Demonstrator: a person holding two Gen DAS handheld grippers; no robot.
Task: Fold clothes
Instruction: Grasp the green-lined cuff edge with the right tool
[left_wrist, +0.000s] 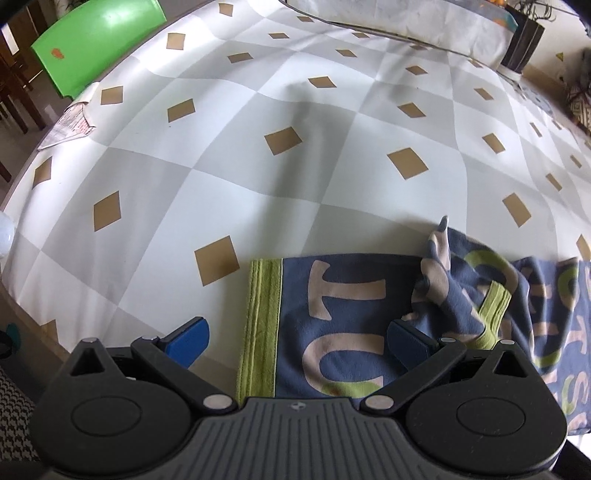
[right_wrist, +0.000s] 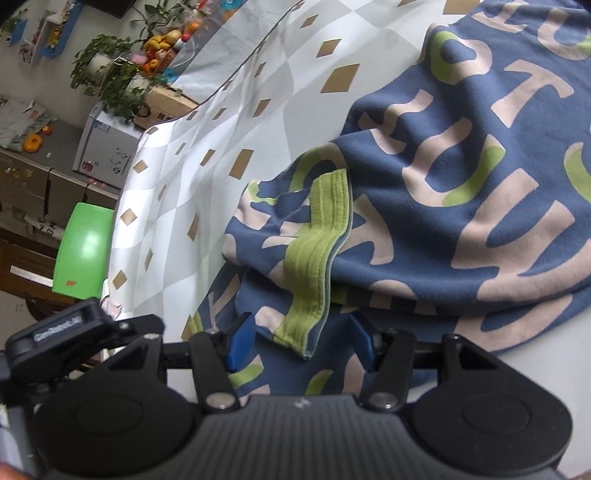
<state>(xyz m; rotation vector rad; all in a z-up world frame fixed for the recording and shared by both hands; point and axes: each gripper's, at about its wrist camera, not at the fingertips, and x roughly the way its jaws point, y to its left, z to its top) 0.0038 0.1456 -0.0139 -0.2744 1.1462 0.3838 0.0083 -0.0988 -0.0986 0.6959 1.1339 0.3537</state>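
Left wrist view: blue garment (left_wrist: 354, 325) shows letters "T" and "U".

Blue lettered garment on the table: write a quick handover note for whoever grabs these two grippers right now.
Left gripper: open, nothing clamped, jaws either side of the flat green-hemmed end of the blue garment.
Right gripper: part open, a green-banded cuff between its pads; whether it is pinched is unclear.
The garment lies on the checked tablecloth, bunched and rumpled in the middle.
Done: no clean fold shows.
Left: smooth the bunch, then fold.
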